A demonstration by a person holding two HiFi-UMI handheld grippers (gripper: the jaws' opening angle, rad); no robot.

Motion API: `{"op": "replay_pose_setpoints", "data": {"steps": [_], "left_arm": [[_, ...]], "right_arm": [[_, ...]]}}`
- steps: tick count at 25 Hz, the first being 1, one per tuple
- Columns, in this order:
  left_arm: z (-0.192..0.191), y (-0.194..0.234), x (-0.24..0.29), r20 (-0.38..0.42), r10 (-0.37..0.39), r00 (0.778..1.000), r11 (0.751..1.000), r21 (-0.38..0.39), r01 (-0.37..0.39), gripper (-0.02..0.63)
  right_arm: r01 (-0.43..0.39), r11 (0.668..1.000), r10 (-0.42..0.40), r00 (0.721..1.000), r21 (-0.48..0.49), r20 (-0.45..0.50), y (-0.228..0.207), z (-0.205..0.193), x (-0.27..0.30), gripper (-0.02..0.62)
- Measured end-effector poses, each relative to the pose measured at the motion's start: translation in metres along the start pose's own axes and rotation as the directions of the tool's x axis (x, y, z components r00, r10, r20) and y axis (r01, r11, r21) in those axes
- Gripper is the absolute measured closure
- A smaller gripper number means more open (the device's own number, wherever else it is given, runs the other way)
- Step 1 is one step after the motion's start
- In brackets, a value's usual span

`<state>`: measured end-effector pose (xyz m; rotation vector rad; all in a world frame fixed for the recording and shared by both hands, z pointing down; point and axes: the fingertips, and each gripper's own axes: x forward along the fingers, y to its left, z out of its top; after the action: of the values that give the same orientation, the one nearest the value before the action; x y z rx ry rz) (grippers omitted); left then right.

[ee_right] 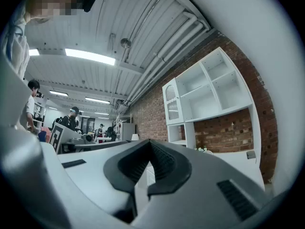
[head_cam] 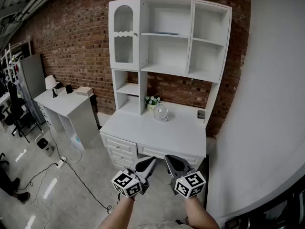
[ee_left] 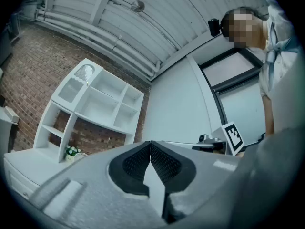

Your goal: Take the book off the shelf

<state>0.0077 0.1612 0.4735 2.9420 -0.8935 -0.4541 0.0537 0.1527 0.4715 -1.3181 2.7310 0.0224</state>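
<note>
Book lies flat on the upper board of the middle compartment of the white shelf unit, high above the bench. It looks thin, light and stiff, probably with a smooth cover, so pinching the front edge near the board's lip seems best. Its long axis appears to run left to right along the board, spine unreadable at this distance. Left tool and right tool are both closed, empty and well apart from it.
</note>
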Motion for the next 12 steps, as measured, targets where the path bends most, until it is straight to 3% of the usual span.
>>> {"op": "replay_pose_setpoints", "data": {"steps": [12], "left_arm": [[-0.0016,-0.0033,0.0036,0.005,-0.017,1.0,1.0,-0.007,0.017,0.597]], "right_arm": [[-0.003,1.0,0.003,1.0,-0.015,-0.007,0.001,0.0016,-0.0013,0.581]]}}
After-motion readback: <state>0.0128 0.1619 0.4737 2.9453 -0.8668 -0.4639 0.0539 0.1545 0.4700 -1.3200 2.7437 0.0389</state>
